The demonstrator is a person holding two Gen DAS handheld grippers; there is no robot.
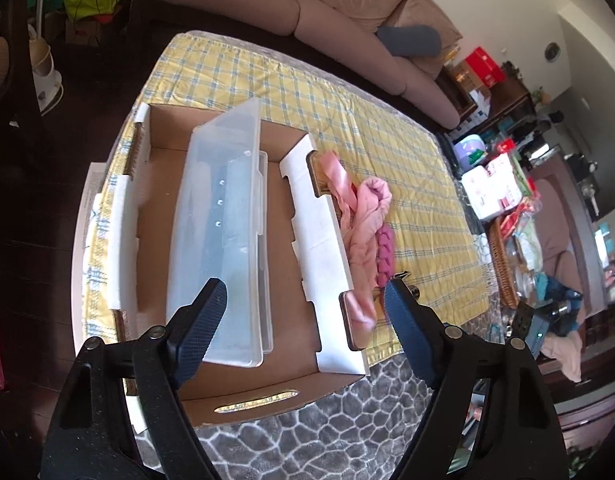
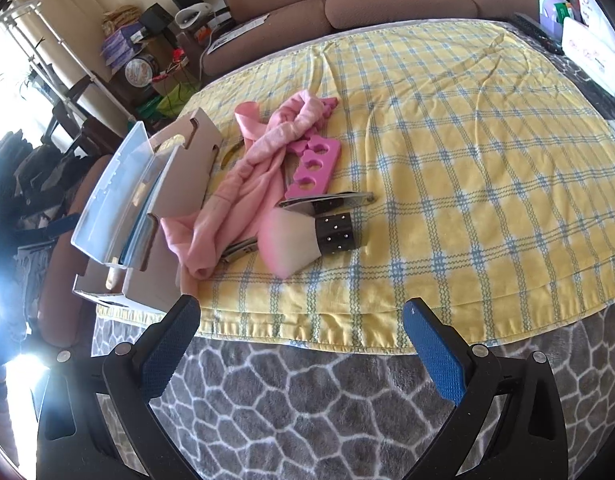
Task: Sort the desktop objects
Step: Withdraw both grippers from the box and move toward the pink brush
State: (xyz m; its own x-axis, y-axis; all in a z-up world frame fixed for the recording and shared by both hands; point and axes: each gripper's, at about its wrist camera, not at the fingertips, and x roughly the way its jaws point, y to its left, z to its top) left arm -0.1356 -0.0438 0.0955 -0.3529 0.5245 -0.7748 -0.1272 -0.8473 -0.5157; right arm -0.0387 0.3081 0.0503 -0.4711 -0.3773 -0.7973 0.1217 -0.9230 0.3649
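Brush [image 2: 307, 236] is lying crosswise at frame centre, ahead of the right hand-held gripper [image 2: 303, 340], which is standing spread and empty

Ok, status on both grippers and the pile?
Left gripper open over box. Right gripper open, empty. Brush, cloth, pink separator unsorted. Nothing blocking.
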